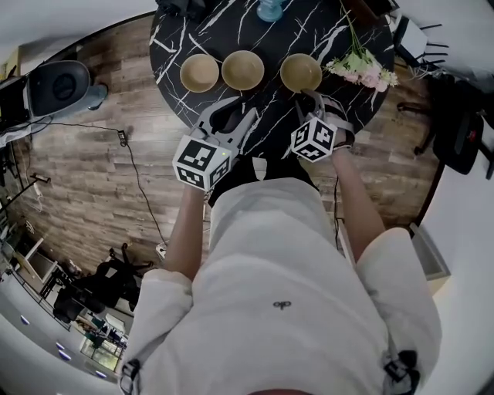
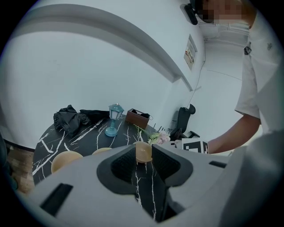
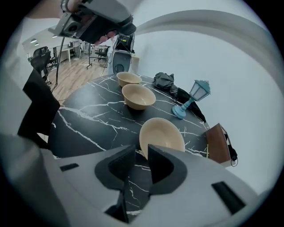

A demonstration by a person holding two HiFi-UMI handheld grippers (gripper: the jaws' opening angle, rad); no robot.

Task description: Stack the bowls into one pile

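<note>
Head view puts my right tongs [image 1: 307, 96], jaws narrowly apart, at the near rim of the right bowl [image 1: 301, 72] on the table [image 1: 262, 127] — my left tongs [image 1: 228, 114] gape empty — so I judge one jaw must sit inside the wall before squeezing.

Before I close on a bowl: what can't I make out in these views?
- Right gripper view: right bowl's near rim sits behind the right tool's tips; contact unclear.
- Left gripper view: middle bowl mostly hidden by the left tool.
- Head view: blue lantern cut off at top edge.
</note>
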